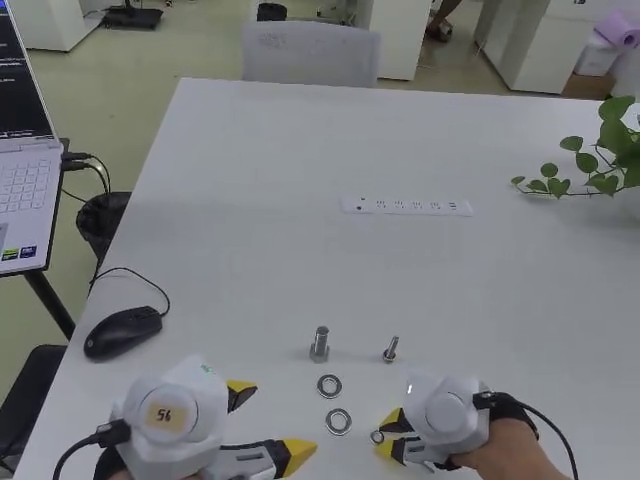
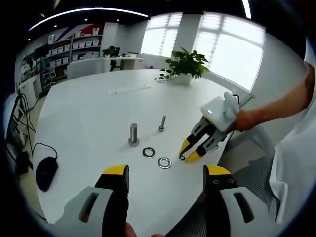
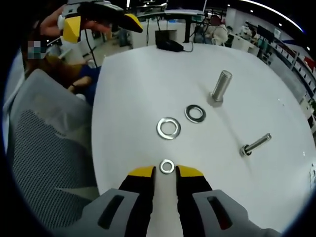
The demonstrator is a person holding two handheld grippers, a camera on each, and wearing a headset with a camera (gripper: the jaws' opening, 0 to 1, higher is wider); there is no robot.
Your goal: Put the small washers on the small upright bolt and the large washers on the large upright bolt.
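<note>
Your right tongs (image 3: 166, 173), jaws narrowly parted, bracket the small washer (image 3: 167, 166) lying flat on the counter (image 3: 128, 89) at their tips, the small bolt (image 3: 255, 144) standing just beyond, while your left tongs (image 2: 166, 170) hang wide apart, farther off.

Bright open office around a wide white table (image 1: 300, 180)

In the head view, a grey chair (image 1: 310, 50) stands at the table's far edge on a pale floor (image 1: 150, 70), with white cabinets (image 1: 540, 40) behind it. A power strip (image 1: 405, 206) lies mid-table, a leafy plant (image 1: 600, 160) reaches in from the right edge, and a black mouse (image 1: 122, 330) sits near the left edge. Beside the table on the left, an open laptop (image 1: 25, 170) rests on a dark stand. The left gripper view shows large windows (image 2: 222, 44) full of daylight, stocked shelves (image 2: 74, 44) on the far wall and a curved ceiling light (image 2: 84, 11). The right gripper view shows a grey mesh chair (image 3: 44, 148) close to the table
</note>
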